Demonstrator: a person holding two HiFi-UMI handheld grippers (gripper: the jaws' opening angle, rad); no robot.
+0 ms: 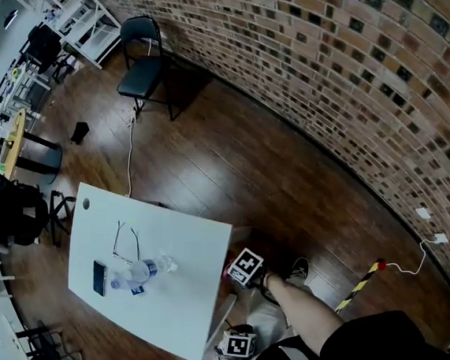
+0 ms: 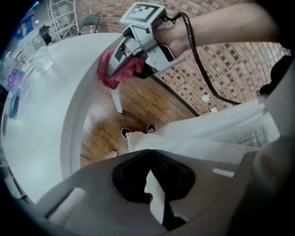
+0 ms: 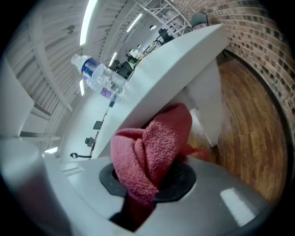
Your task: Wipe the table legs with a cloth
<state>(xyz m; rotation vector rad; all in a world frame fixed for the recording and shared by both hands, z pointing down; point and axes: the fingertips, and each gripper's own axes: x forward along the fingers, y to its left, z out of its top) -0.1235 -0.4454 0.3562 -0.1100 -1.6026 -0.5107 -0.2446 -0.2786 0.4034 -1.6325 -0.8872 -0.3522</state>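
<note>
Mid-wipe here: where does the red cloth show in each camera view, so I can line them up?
Head view: red cloth, a small patch at the tip of the right gripper, by the table's right edge.
Left gripper view: upper left of centre, in the right gripper's jaws against the table rim.
Right gripper view: centre, clamped between the jaws.
Shared landmark: the white table.
</note>
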